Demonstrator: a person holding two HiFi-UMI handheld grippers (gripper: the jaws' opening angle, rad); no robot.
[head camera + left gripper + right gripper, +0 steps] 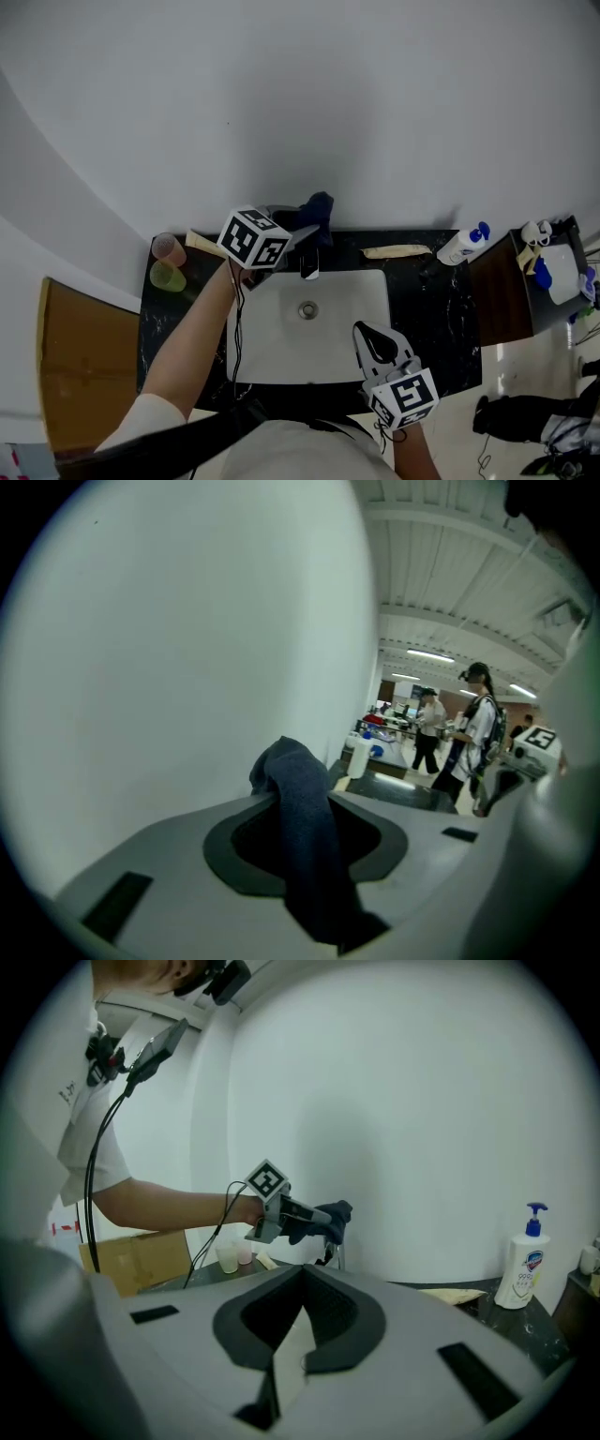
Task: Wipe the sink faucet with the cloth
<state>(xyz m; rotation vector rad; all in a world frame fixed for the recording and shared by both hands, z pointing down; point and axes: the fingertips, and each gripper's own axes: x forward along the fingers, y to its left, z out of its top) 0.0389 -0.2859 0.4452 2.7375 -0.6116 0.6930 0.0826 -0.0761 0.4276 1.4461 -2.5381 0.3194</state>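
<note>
At the far left a cardboard box is standing beside the dark tabletop. On the tabletop's left end a pink cup and a green cup are sitting close together. Next, the left claw is reaching in over the back left corner of the white sink. Its jaws are pinching a dark blue cloth, which is bunching up past the tips and hanging down between them. The cloth is sitting close to the white wall, just above the top of the faucet; whether it is touching the faucet I cannot tell. The faucet is standing at the middle of the sink's back rim. Over the sink's front right part the right claw is hanging with its jaws meeting at the tips and gripping nothing. Further right a pale rag is lying along the back of the tabletop. A white soap bottle with a blue pump is standing upright at the right end, next to a wooden cabinet.
</note>
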